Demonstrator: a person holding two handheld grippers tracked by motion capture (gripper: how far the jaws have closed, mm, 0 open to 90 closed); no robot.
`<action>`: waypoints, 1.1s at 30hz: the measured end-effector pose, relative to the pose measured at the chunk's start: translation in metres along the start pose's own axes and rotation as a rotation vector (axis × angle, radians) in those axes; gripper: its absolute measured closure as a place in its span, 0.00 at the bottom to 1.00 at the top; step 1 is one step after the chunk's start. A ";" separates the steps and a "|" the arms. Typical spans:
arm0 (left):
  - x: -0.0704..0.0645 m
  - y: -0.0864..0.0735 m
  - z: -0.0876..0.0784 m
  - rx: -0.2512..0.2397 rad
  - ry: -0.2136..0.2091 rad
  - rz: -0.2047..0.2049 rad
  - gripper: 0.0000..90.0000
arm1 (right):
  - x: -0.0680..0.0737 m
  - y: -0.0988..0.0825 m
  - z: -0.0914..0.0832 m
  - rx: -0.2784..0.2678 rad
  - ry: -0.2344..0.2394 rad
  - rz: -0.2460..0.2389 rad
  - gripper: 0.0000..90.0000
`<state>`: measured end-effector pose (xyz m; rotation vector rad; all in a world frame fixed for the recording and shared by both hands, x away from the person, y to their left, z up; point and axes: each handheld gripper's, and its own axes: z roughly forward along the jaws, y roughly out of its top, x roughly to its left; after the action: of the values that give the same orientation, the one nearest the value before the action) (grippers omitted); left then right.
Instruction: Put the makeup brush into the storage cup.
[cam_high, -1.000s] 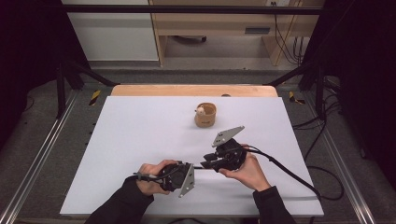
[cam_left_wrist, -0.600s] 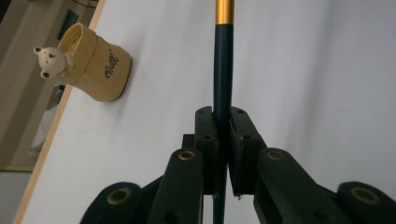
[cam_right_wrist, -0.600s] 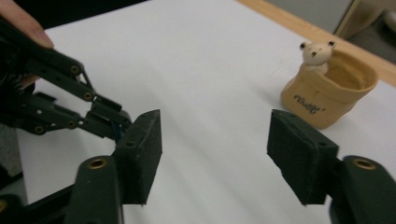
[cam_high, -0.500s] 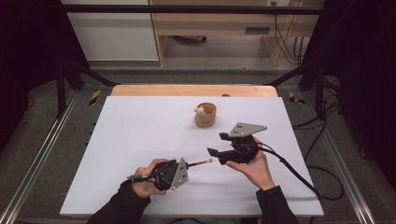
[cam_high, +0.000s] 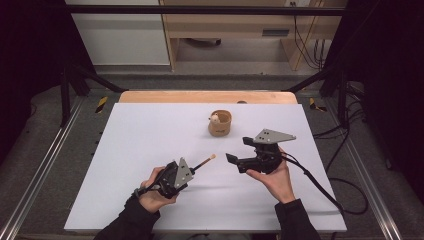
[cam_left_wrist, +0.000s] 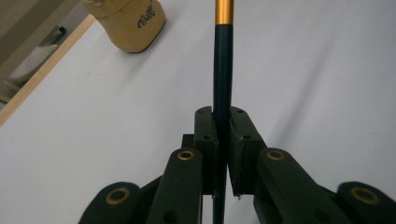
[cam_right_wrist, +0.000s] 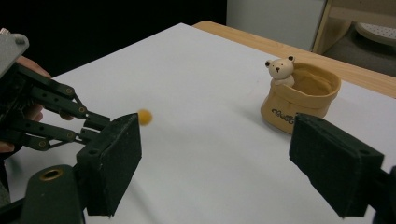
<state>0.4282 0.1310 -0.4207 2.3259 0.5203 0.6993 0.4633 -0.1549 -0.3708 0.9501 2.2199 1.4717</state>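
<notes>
The pen (cam_high: 204, 162), a dark shaft with a gold band and a pale rounded tip, was clamped between the jaws of the left gripper (cam_high: 186, 171) above the white table (cam_high: 150, 130), pointing toward the tan bear cup (cam_high: 220, 123) farther back. The right gripper (cam_high: 231, 159) hovered just beside the tip, its jaws spread wide and holding nothing.

My left gripper (cam_left_wrist: 223, 140) clamped on a dark stick (cam_left_wrist: 222, 70) with gold band, tan pot (cam_left_wrist: 130, 23) near the tabletop's (cam_left_wrist: 303, 70) wooden edge.
</notes>
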 end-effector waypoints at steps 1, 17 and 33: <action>0.000 0.000 0.000 0.000 0.000 0.000 0.93 | 0.000 0.000 0.000 0.000 0.000 0.000 0.19; 0.018 -0.007 -0.010 -0.098 -0.001 -0.301 0.93 | 0.001 -0.005 0.007 -0.016 0.007 0.041 0.15; 0.028 -0.011 -0.015 -0.164 0.030 -0.474 0.93 | 0.008 -0.008 0.015 -0.076 0.032 0.116 0.16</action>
<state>0.4387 0.1600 -0.4087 1.9378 0.9488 0.5242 0.4635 -0.1412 -0.3833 1.0529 2.1463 1.6212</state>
